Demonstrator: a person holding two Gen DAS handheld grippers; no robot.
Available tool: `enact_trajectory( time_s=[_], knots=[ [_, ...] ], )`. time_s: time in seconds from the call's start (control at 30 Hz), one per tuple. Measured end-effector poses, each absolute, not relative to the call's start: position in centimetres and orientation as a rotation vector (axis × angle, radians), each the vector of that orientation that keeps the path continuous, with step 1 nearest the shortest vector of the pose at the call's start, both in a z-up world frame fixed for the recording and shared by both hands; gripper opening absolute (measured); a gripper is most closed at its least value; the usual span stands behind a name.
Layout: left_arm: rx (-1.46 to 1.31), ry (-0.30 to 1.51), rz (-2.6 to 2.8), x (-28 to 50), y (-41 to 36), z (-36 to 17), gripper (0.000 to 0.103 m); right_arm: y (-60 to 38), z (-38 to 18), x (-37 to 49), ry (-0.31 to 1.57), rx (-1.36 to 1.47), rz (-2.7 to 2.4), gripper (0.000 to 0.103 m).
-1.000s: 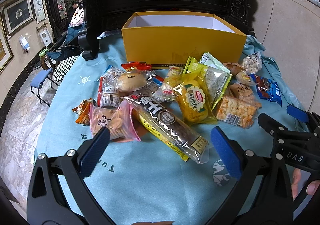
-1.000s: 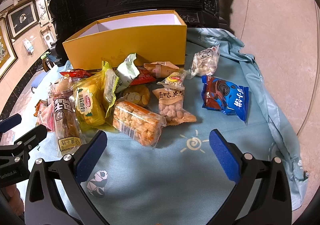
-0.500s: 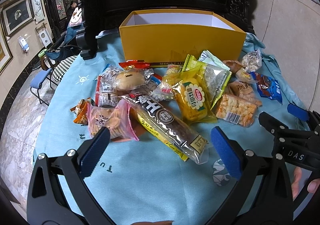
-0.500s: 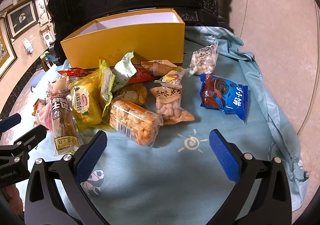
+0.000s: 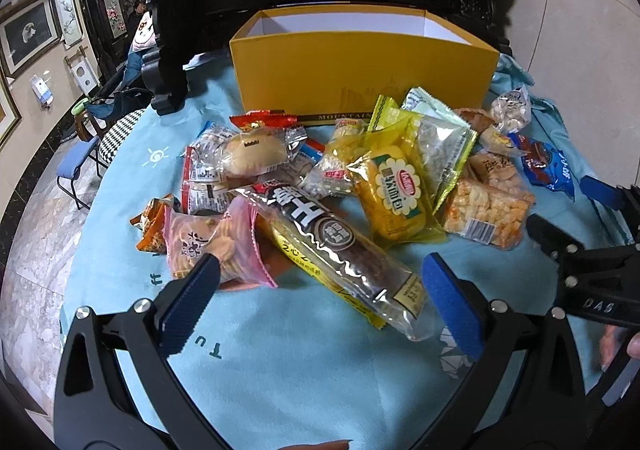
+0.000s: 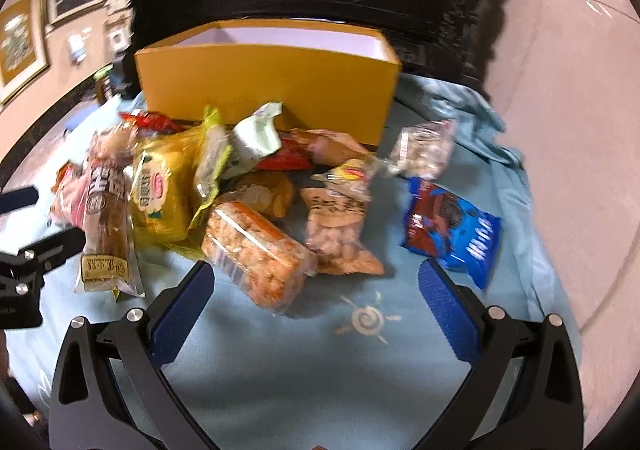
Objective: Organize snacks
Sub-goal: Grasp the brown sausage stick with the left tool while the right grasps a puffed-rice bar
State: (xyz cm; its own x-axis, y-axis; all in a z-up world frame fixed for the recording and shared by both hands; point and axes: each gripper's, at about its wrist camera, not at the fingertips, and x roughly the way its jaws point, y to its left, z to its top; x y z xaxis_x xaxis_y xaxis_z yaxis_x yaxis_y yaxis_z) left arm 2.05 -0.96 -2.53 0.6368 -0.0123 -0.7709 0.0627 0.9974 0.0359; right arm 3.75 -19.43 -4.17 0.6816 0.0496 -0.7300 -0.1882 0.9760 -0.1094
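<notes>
**Both grippers closing in on the snack pile**

Nearest me, my left gripper (image 5: 320, 292) is spread wide and holding nothing, its fingers flanking the near end of the long brown bread pack (image 5: 336, 246). My right gripper (image 6: 316, 292) is equally agape and empty, framing the orange rice-cracker pack (image 6: 256, 250). Since a second ago both have crept forward — the pile looms larger, and the right view is smeared with motion. I judge I am lining up first picks; nothing is boxed yet.

Readable writing is scarce: "TU" printed on the blue tablecloth (image 5: 300, 370) by my left fingers, and "DAS" on the right gripper's frame, seen from the left view. The packs carry Chinese text I can't make out.

Beyond the pile stands the yellow box (image 5: 360, 66), open-topped — "MOUNTAIN" runs along its base strip.
</notes>
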Motion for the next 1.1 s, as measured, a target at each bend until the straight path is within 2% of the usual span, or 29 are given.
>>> enact_trajectory(
  time_s=[0.23,0.3,0.43,0.5,0.57,0.63,0.67,0.8,1.1],
  knots=[
    [0.064,0.902,-0.037,3.1,-0.4,-3.5,0.101,-16.0,-6.3,6.2,0.807,-0.365,0.199,0.099],
    [0.068,0.914,-0.039,3.5,-0.5,-4.0,0.101,-15.5,-6.9,6.9,0.821,-0.401,0.212,0.089],
    [0.063,0.932,-0.05,4.1,-0.6,-4.7,0.101,-15.3,-7.8,7.4,0.851,-0.399,0.275,0.078],
    [0.059,0.935,-0.052,4.4,-0.6,-4.8,0.101,-15.1,-8.3,7.6,0.882,-0.383,0.32,0.064],
    [0.058,0.939,-0.054,4.6,-0.6,-4.8,0.101,-14.7,-8.6,7.6,0.886,-0.387,0.322,0.06],
    [0.055,0.943,-0.054,4.7,-0.5,-4.8,0.101,-14.6,-8.7,7.6,0.898,-0.375,0.34,0.049],
    [0.053,0.945,-0.054,4.7,-0.5,-4.8,0.101,-14.6,-8.8,7.5,0.907,-0.367,0.357,0.036],
    [0.056,0.946,-0.055,4.5,-0.5,-4.7,0.101,-15.7,-8.6,6.6,0.918,-0.319,0.367,0.031],
    [0.047,0.993,-0.077,4.1,-2.1,-5.0,0.101,-22.6,-6.4,4.5,0.874,-0.042,0.324,0.031]
  ],
)
